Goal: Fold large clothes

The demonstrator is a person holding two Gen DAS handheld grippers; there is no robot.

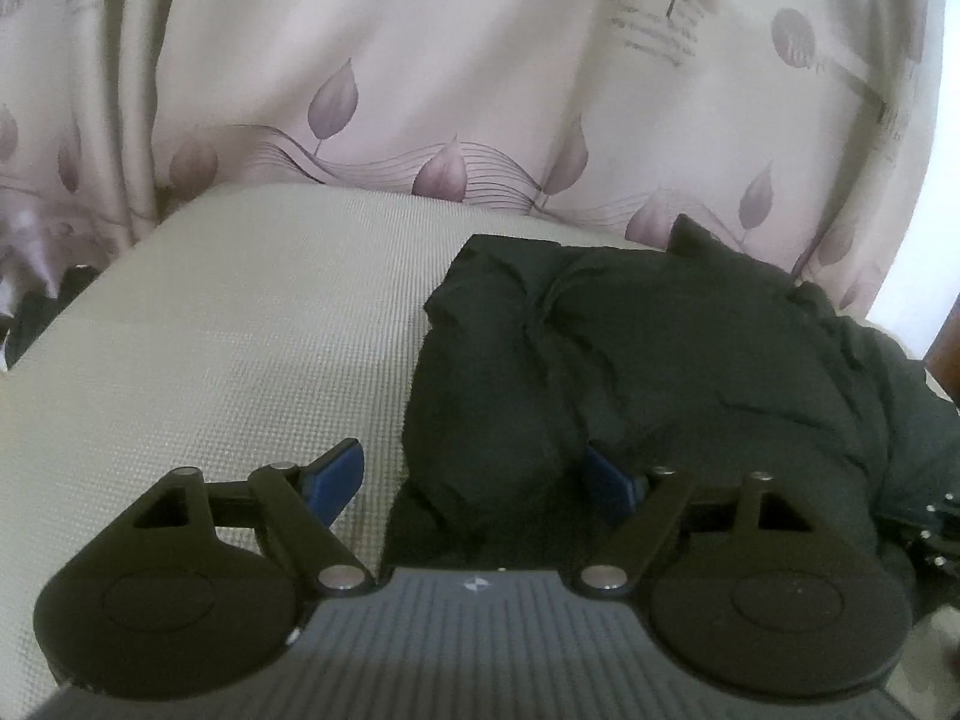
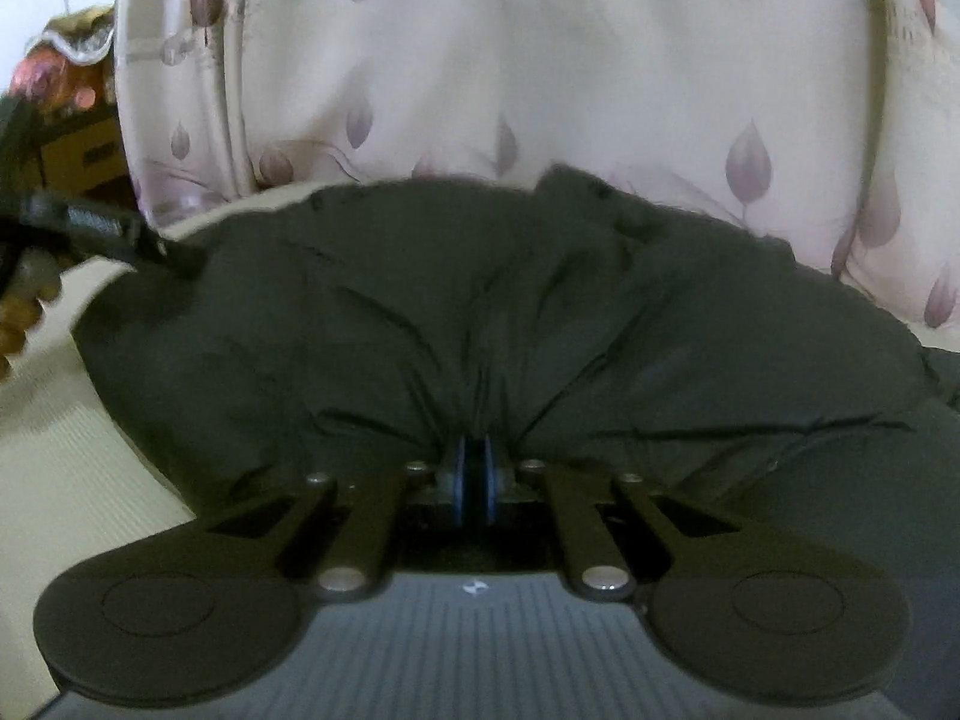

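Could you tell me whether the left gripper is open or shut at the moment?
Open. The left gripper has its blue fingertips spread wide, a bulge of the dark garment lying between them, not pinched.

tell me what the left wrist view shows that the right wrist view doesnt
Only the left wrist view shows the left gripper open, its blue fingers set on either side of a fold of the dark garment, and a wide bare stretch of the woven beige surface. Only the right wrist view shows the right gripper shut on the dark garment, cloth puckering out from the pinch, with a brown box at far left. Both share the garment, the beige surface and the leaf-print curtain behind.
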